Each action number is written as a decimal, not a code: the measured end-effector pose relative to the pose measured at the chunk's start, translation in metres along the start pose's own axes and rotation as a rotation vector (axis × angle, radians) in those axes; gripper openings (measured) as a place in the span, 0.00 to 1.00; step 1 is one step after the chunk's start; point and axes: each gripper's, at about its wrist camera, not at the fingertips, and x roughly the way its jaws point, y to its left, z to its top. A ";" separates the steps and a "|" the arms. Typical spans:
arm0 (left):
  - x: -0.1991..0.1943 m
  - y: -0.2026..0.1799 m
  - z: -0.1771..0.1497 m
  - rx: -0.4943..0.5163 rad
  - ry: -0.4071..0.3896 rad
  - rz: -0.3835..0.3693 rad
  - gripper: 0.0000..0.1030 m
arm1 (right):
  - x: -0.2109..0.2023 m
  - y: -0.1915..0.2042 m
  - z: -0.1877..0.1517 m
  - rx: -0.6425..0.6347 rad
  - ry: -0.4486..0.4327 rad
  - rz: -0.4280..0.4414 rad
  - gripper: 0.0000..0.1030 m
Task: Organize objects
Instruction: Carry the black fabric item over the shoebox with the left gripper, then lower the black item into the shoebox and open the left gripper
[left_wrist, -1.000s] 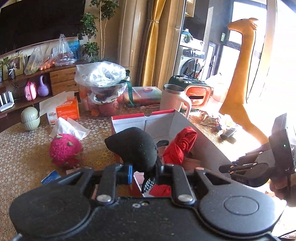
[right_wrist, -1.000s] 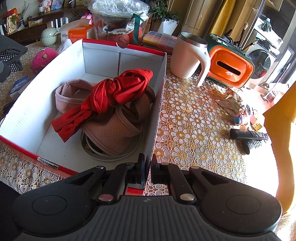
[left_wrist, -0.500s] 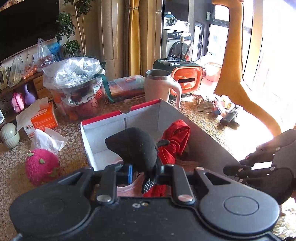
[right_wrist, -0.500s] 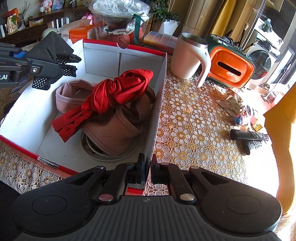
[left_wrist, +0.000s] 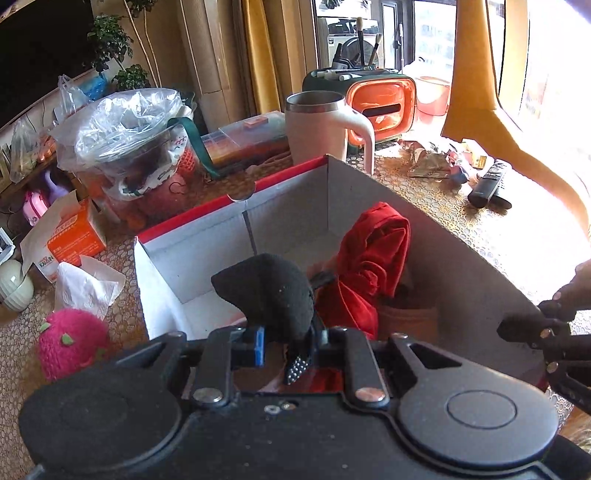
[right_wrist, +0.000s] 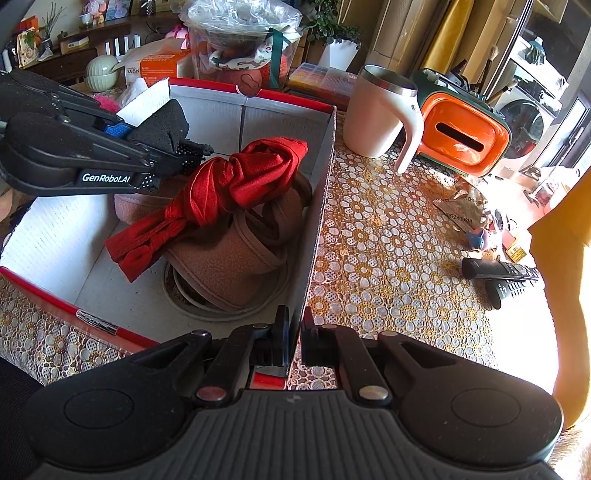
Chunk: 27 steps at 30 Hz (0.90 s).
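Note:
My left gripper (left_wrist: 286, 328) is shut on a black dotted glove (left_wrist: 273, 291) and holds it over the left part of the white, red-rimmed box (left_wrist: 288, 195). The same gripper (right_wrist: 162, 155) and glove (right_wrist: 166, 125) show in the right wrist view, above the box (right_wrist: 317, 221). Inside the box lie a knotted red cloth (right_wrist: 229, 188) and a pinkish-brown fleece piece (right_wrist: 225, 258). My right gripper (right_wrist: 293, 325) is shut on the box's near right wall.
On the lace tablecloth stand a cream mug (right_wrist: 376, 114), an orange case (right_wrist: 461, 136) and a plastic-covered basket (right_wrist: 240, 40). Two remotes (right_wrist: 502, 277) lie at the right. A pink knitted fruit (left_wrist: 70, 343) and an orange tissue box (left_wrist: 70, 232) sit left of the box.
My left gripper has carried the black glove from outside the box's left side to above its inside. The right gripper has kept its hold on the box wall.

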 end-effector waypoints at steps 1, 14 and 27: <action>0.003 -0.001 0.000 0.005 0.011 0.001 0.19 | 0.000 0.000 0.000 0.000 0.000 0.000 0.06; 0.029 -0.007 0.000 0.025 0.157 -0.038 0.26 | 0.001 0.001 0.000 0.000 0.000 0.000 0.06; 0.010 -0.014 -0.005 0.069 0.087 -0.054 0.65 | 0.001 0.001 0.000 0.001 0.000 0.000 0.06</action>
